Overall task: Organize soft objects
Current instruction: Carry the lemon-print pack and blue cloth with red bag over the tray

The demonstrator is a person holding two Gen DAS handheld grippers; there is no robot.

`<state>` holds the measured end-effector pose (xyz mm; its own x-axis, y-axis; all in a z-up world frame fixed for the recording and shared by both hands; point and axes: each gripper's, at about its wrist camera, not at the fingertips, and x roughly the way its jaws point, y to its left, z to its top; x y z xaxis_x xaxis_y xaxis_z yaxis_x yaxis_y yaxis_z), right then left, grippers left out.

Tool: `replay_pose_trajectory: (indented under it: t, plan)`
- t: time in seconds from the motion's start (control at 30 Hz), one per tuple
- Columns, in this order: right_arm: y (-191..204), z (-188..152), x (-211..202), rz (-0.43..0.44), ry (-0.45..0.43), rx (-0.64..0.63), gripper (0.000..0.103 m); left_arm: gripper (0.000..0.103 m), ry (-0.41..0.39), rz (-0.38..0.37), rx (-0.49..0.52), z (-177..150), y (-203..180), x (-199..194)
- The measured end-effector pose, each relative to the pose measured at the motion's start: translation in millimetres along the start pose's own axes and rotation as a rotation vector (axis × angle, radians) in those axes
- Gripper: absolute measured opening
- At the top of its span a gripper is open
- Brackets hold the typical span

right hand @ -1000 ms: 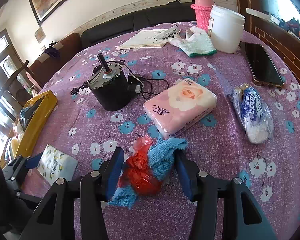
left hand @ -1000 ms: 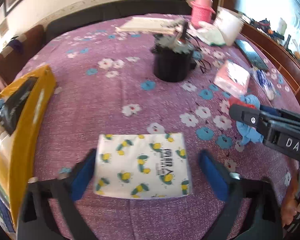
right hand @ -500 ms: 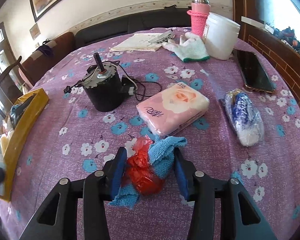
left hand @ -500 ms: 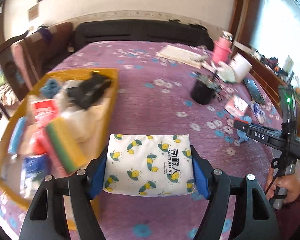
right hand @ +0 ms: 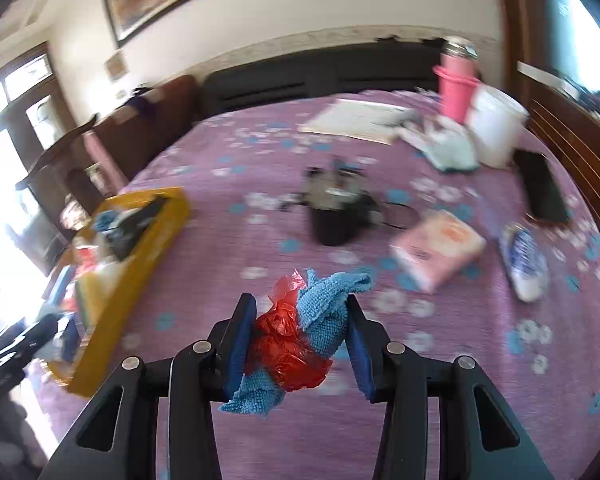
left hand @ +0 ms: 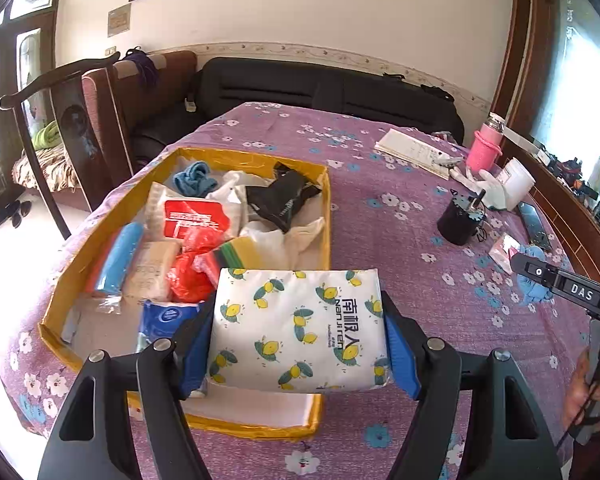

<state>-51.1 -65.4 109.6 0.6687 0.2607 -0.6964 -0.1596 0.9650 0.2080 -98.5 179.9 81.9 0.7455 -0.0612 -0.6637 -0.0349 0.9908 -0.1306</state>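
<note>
My left gripper (left hand: pixel 300 344) is shut on a white tissue pack with a lemon print (left hand: pixel 300 328) and holds it above the near right corner of the yellow box (left hand: pixel 324 184). The box holds several soft items, among them a blue cloth (left hand: pixel 194 176) and a black pouch (left hand: pixel 284 200). My right gripper (right hand: pixel 300 344) is shut on a bundle of blue cloth and red plastic bag (right hand: pixel 300 332), lifted above the purple tablecloth. The yellow box (right hand: pixel 140 276) lies to its left. A pink tissue pack (right hand: pixel 436 248) and a blue-white pack (right hand: pixel 524 264) lie on the table.
A black motor with a cord (right hand: pixel 336 208) stands mid-table. A pink bottle (right hand: pixel 456 88), a white tub (right hand: pixel 496 128), gloves (right hand: pixel 444 144), a notebook (right hand: pixel 356 120) and a phone (right hand: pixel 544 192) are at the far right. A chair (left hand: pixel 72 120) stands to the left.
My left gripper closed on the lemon-print pack, lifted it and carried it left over the yellow box. My right gripper closed on the cloth-and-bag bundle and lifted it off the table.
</note>
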Motion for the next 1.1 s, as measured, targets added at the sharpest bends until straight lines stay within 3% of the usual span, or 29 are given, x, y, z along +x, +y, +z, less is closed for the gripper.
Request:
replay_pose_trajectory:
  t: [0.2, 0.5, 1.1]
  plan:
    - [48.2, -1.0, 5.7, 0.060, 0.011, -0.076, 0.047, 0.073, -0.005, 0.008, -0.027, -0.6, 13.1, -2.3]
    - [84.1, -0.8, 17.8, 0.095, 0.043, -0.126, 0.048, 0.073, 0.008, 0.005, -0.066, -2.4, 34.3, 6.0]
    - [177.1, -14.8, 49.1, 0.263, 0.133, -0.266, 0.049, 0.073, 0.016, 0.124, -0.300, -0.9, 146.8, 18.3]
